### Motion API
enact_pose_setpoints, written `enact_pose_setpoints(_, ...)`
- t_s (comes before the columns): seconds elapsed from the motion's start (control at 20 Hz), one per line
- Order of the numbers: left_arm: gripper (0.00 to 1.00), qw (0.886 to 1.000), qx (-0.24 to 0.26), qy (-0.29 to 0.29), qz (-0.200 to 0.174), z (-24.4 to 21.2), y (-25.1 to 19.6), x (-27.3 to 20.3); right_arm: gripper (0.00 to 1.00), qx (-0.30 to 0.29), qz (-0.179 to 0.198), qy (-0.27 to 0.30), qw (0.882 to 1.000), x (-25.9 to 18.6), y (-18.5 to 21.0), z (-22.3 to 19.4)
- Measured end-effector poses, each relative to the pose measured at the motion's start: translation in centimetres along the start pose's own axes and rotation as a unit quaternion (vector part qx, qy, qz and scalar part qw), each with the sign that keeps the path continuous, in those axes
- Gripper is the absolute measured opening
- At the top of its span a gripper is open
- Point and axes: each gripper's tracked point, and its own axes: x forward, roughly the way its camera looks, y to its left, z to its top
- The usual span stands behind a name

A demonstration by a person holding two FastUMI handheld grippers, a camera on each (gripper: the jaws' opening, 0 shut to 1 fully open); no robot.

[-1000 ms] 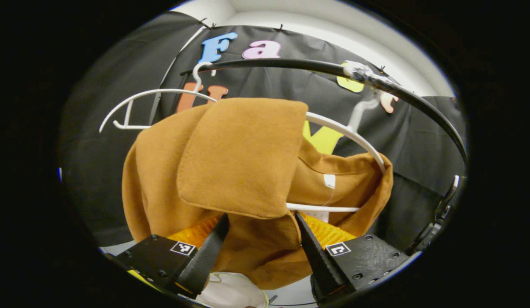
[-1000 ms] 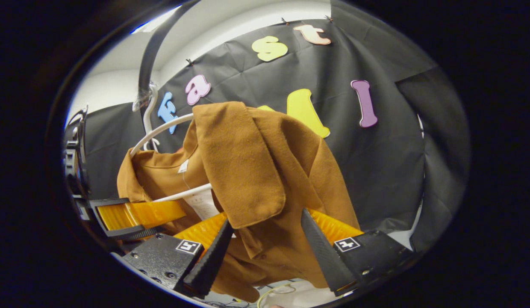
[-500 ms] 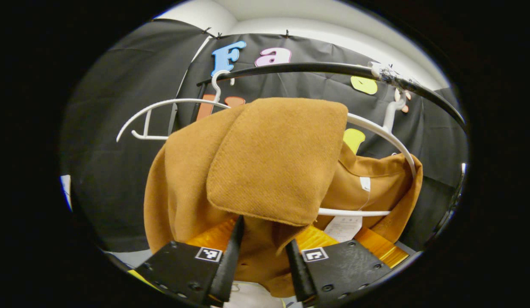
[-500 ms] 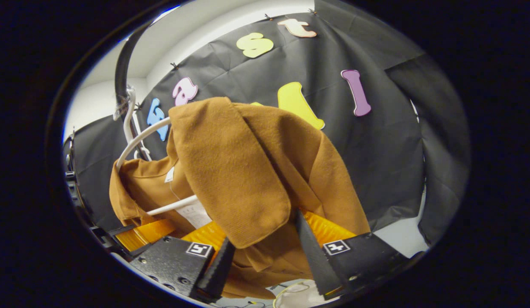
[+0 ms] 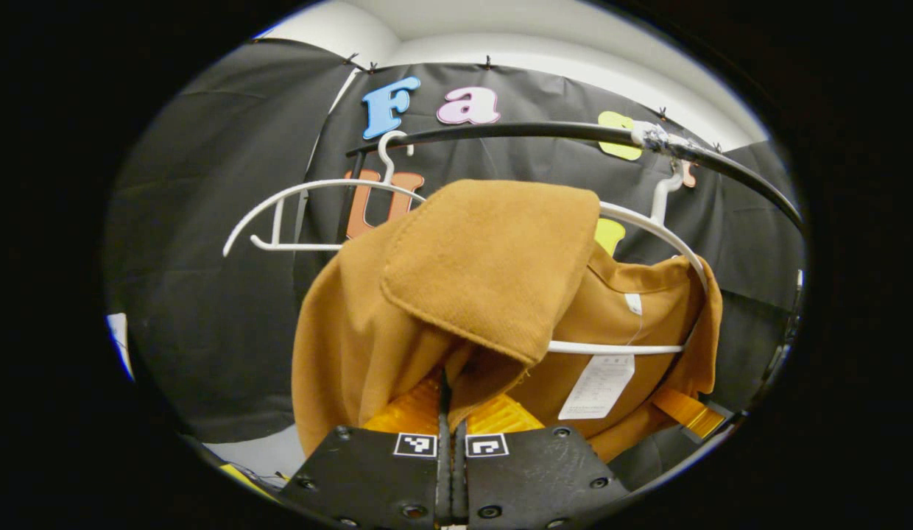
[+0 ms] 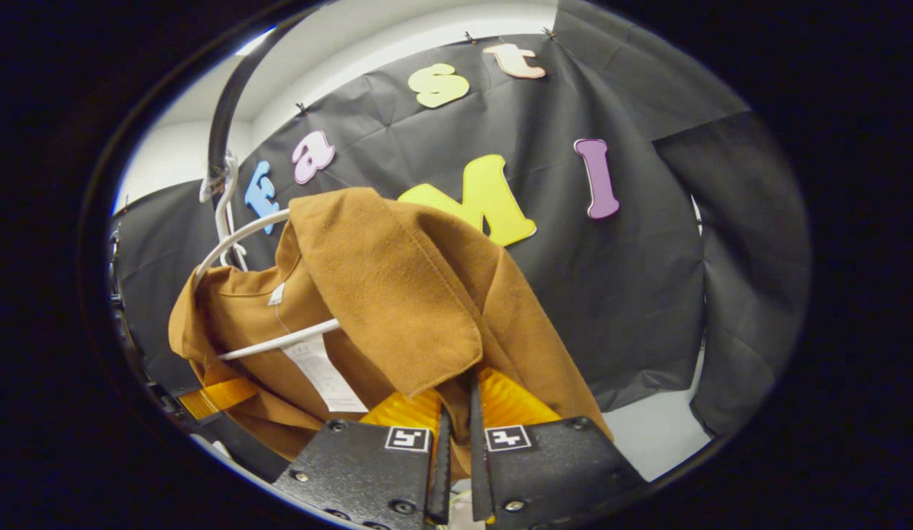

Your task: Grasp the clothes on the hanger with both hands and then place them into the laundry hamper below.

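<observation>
A brown jacket (image 5: 493,258) hangs on a white hanger (image 5: 611,348) from a black rail (image 5: 515,131). In the left gripper view my left gripper (image 5: 448,390) is shut on a fold of the jacket's lower cloth, under the near shoulder flap. In the right gripper view the same jacket (image 6: 383,294) sits on the hanger (image 6: 280,342), and my right gripper (image 6: 460,397) is shut on the cloth below the other shoulder. A white label (image 5: 596,386) dangles inside the collar. The jacket's lower half is hidden behind both grippers' bodies.
An empty white hanger (image 5: 309,185) hangs on the rail left of the jacket. The rail (image 6: 224,110) curves overhead. The black cloth wall stands close behind. A strip of pale floor (image 6: 655,442) shows at the lower right.
Both grippers went from wide open around the jacket's hanging cloth to shut on it. The jacket has bunched and sagged a little on the hanger.
</observation>
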Motion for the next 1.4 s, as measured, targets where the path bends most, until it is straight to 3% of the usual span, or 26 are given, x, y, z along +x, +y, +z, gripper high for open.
enact_pose_setpoints(0.2,0.01,1.000,-0.007,-0.021,0.005,1.9,1.5,-2.2,0.13,-0.004,-0.006,-0.007,1.000,-1.4,-1.4,1.3)
enact_pose_setpoints(0.25,0.06,1.000,-0.014,-0.024,0.006,2.5,1.7,-2.7,0.13,-0.004,-0.010,-0.014,1.000,-1.9,-1.7,1.8)
enact_pose_setpoints(0.3,0.01,0.999,-0.021,-0.026,0.006,3.0,2.0,-3.2,0.13,-0.002,-0.015,-0.021,1.000,-2.3,-2.3,2.4)
enact_pose_setpoints(0.45,0.01,0.999,-0.027,-0.038,0.009,4.8,3.5,-4.1,0.13,0.011,-0.014,-0.032,0.999,-2.5,-3.0,3.9)
enact_pose_setpoints(0.5,0.06,0.999,-0.031,-0.041,0.005,5.5,3.8,-4.3,0.12,0.013,-0.012,-0.035,0.999,-2.3,-3.1,4.4)
enact_pose_setpoints(0.6,0.01,0.998,-0.037,-0.050,-0.001,6.6,4.3,-4.7,0.08,0.012,-0.009,-0.034,0.999,-2.2,-3.2,4.3)
enact_pose_setpoints(0.65,0.06,0.998,-0.039,-0.053,-0.001,7.0,4.6,-4.9,0.07,0.015,-0.009,-0.032,0.999,-2.1,-3.2,4.3)
enact_pose_setpoints(0.7,0.01,0.998,-0.039,-0.056,0.000,7.5,4.9,-4.9,0.07,0.024,-0.007,-0.029,0.999,-1.8,-3.2,4.3)
enact_pose_setpoints(0.85,0.01,0.997,-0.044,-0.059,-0.003,8.2,5.5,-4.9,0.07,0.052,-0.003,-0.022,0.998,-1.3,-3.2,4.6)
enact_pose_setpoints(0.9,0.06,0.997,-0.049,-0.059,-0.005,8.4,5.8,-4.9,0.07,0.054,-0.001,-0.025,0.998,-1.2,-3.4,5.0)
enact_pose_setpoints(0.95,0.01,0.997,-0.055,-0.058,-0.007,8.8,6.1,-4.9,0.07,0.062,0.004,-0.027,0.998,-1.2,-3.5,5.3)
enact_pose_setpoints(1.15,0.06,0.996,-0.072,-0.053,-0.017,9.9,7.2,-4.7,0.07,0.126,0.033,-0.040,0.991,-0.6,-4.0,7.3)
enact_pose_setpoints(1.4,0.06,0.995,-0.082,-0.049,-0.032,11.1,8.1,-3.8,0.07,0.157,0.044,-0.059,0.985,0.5,-4.6,9.4)
